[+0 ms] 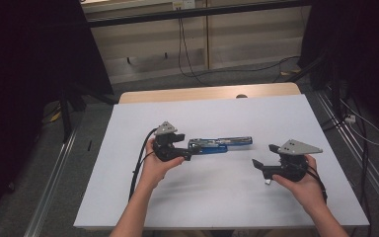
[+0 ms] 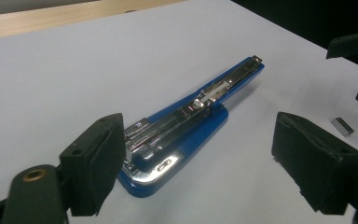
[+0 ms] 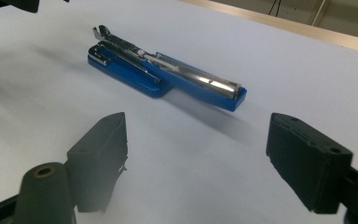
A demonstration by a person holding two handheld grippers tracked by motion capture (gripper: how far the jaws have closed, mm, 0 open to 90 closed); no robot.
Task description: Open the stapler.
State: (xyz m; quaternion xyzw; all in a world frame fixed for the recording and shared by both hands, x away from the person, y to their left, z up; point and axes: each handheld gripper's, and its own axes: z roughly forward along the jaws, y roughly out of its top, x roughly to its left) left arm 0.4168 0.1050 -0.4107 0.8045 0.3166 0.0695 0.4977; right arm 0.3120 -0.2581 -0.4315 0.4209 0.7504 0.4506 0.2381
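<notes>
Plainly, both grippers stand open and empty, with the stapler lying swung open on the white table.

Nearest, the right gripper (image 1: 265, 157) hovers spread above a small staple strip (image 1: 267, 182); the left gripper (image 2: 196, 158) brackets the stapler (image 2: 186, 123) at its hinge end, pads not pressing. My guess: stiff, fairly heavy, with slick metal rails and a top that flops on its hinge; best gripped across the blue base sides near the hinge, avoiding the thin magazine (image 3: 209, 83).
</notes>
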